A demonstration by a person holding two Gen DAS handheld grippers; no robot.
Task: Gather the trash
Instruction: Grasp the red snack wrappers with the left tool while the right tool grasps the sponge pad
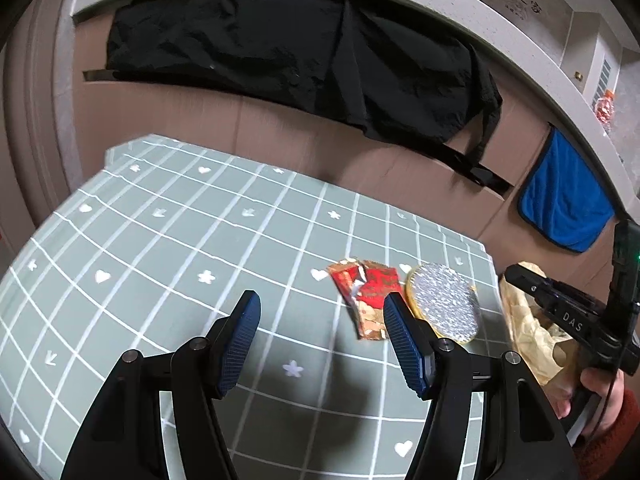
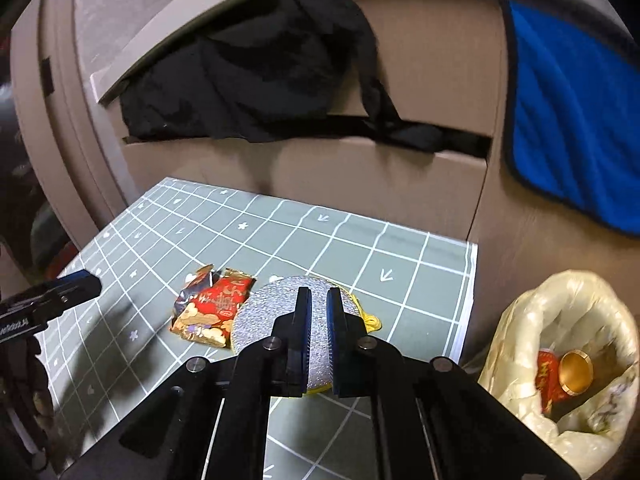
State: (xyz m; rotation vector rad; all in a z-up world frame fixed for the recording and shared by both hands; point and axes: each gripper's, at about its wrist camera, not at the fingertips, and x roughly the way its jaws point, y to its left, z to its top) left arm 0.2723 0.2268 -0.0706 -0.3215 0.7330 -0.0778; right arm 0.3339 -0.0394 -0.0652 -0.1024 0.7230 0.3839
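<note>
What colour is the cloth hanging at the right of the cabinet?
Bright blue with a dark edge; the cloth shows best in the right wrist view.

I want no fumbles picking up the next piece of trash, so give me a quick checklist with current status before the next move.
1. Red wrapper still on the table mat, reachable: ok.
2. Left hand-held gripper open, nothing between its pads: ok.
3. Right hand-held gripper shut and empty, needs opening before a grasp: not ok.
4. Trash bag mouth open beside the table: ok.
5. Silver round pad touches the wrapper, may get dragged along: not ok.
6. Whether the pad counts as trash: cannot tell.
</note>
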